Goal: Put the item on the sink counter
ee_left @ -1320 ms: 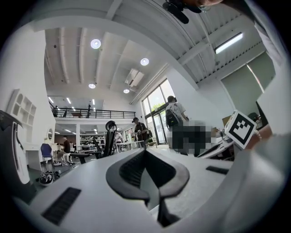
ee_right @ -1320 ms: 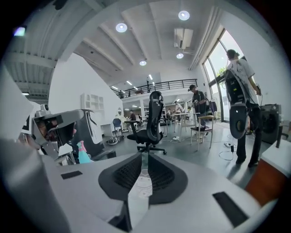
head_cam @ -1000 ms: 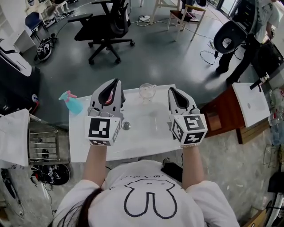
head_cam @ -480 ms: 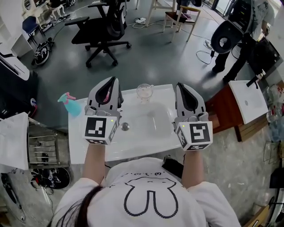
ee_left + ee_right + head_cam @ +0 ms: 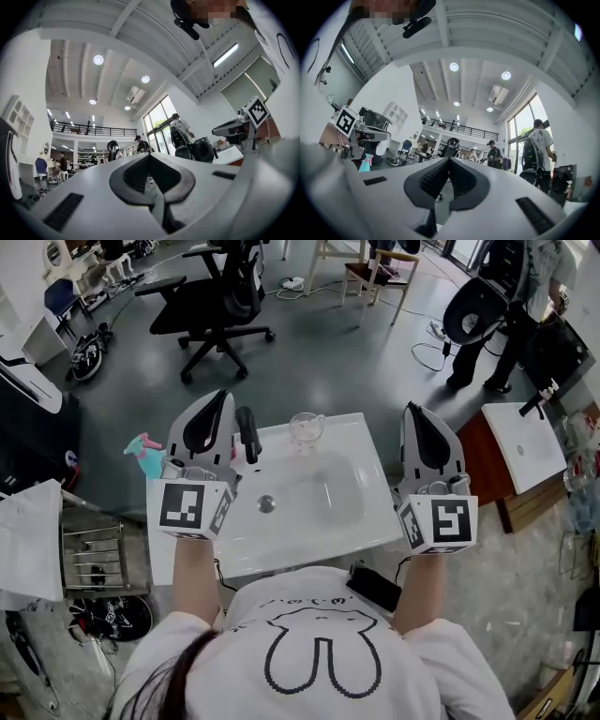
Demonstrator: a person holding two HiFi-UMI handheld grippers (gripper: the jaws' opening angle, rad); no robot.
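Bright, even light throughout. Round ceiling lights [image 5: 454, 67] shine near twelve o'clock in both gripper views; fisheye edges bend and darken. The white sink [image 5: 378, 507] gleams faintly; close jaws blur.

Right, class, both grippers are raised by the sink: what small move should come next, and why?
Probably swing the left gripper toward the spray bottle and open its tongs. It and the right gripper are shut and empty, and the bottle seems to stand beside the sink counter, on the left.
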